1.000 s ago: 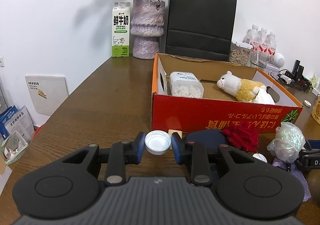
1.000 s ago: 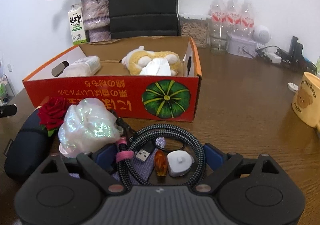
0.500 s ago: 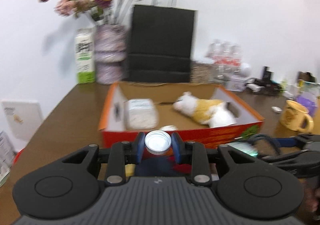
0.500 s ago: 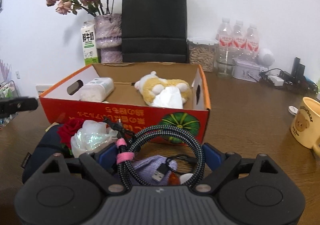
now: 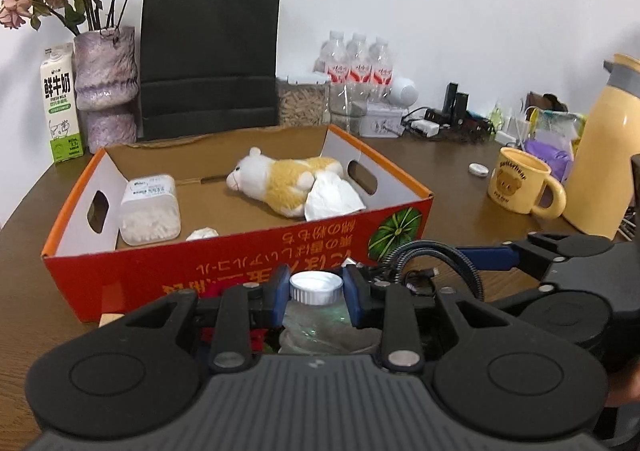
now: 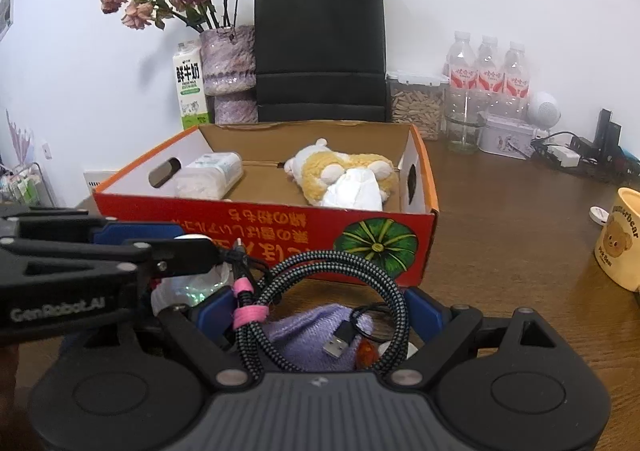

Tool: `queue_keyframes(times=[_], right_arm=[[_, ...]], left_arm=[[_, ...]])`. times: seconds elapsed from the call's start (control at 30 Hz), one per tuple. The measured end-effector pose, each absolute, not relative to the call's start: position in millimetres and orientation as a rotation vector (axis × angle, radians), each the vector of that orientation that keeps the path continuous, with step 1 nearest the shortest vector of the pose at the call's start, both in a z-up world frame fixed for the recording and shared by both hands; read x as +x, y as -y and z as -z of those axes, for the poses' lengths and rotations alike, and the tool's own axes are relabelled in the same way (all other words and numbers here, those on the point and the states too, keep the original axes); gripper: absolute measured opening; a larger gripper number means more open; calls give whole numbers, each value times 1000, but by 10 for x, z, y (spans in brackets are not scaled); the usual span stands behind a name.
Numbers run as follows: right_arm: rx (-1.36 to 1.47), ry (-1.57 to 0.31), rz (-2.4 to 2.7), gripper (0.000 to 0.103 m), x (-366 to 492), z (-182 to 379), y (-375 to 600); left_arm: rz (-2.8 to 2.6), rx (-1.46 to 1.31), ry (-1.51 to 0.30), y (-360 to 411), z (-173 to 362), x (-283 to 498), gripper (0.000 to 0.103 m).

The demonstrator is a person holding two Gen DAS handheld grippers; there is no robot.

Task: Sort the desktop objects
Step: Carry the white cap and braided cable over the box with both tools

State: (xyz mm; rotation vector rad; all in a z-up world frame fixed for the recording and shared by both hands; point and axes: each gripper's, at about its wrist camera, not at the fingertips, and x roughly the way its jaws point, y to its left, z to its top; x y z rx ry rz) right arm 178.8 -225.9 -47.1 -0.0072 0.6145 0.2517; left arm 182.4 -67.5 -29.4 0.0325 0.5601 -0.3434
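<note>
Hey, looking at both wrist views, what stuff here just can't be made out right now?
- Left wrist view: the items under the left claw, which grips a white cap, are hidden by its body.
- Right wrist view: the purple knit item and small orange object are partly covered by the coiled cable in the right claw.
- Right wrist view: the yellow mug is cut off by the edge.

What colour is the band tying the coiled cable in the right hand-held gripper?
Pink, on the black-and-grey braided cable; band clearest in the right wrist view.
</note>
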Motion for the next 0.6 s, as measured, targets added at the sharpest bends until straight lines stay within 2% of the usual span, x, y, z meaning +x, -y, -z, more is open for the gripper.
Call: queue_keyframes(times=[0.6], right_arm=[[21, -624, -216, 89, 1755, 509, 2495]], left_arm=[[322, 57, -564, 695, 368, 1811, 29]])
